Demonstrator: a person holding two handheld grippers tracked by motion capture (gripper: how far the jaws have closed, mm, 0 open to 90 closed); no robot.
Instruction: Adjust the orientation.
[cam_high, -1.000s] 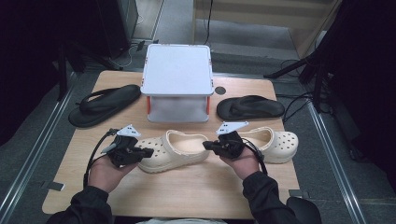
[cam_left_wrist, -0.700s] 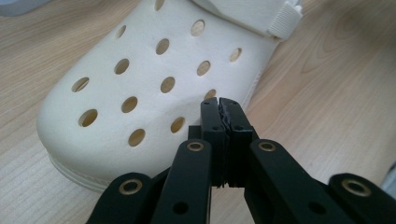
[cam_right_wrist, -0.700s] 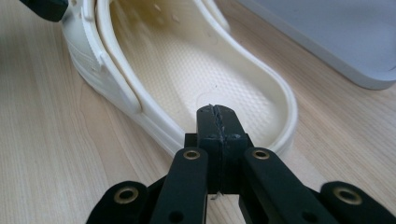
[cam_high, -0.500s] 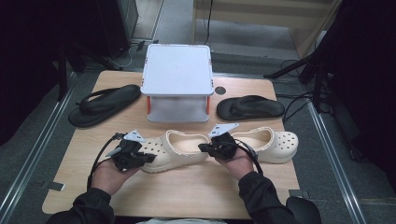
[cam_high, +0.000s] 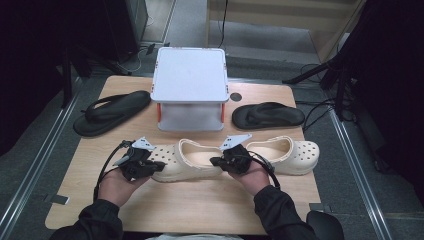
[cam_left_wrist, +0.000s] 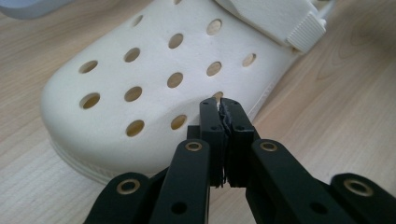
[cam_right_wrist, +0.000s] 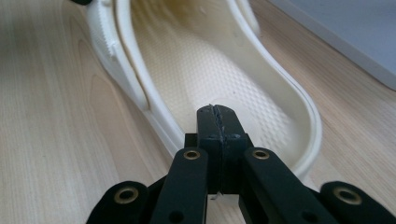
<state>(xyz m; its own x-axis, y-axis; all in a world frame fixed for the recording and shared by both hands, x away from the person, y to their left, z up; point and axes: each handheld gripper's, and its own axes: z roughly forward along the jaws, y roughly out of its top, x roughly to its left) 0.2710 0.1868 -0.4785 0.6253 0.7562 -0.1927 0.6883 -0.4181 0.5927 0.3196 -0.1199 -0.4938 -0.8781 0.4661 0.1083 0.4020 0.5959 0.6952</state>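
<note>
From left to right on the wooden table (cam_high: 200, 205) we have a black flip-flop (cam_high: 111, 112) at ten o'clock, then our left gripper (cam_high: 150, 167), its jaws pressed together on nothing, tips against the perforated toe of the near cream clog (cam_high: 187, 162). That clog lies lengthwise at the table's centre, toe toward nine o'clock, heel toward three. At twelve o'clock stands a white lidded box (cam_high: 190, 92). Our right gripper (cam_high: 217, 162) is likewise closed and empty, its tips just over the heel rim; the right gripper view looks along the textured footbed (cam_right_wrist: 224, 70). Beyond it sit a second cream clog (cam_high: 292, 155) at three o'clock and another black flip-flop (cam_high: 267, 115) at two.

We judge the clog light, springy foam, matte enough not to slip, and not fragile. The thick toe would bulge out of the jaws; the thin heel rim, side wall or ribbed strap (cam_left_wrist: 306, 30) offers the surest pinch.
</note>
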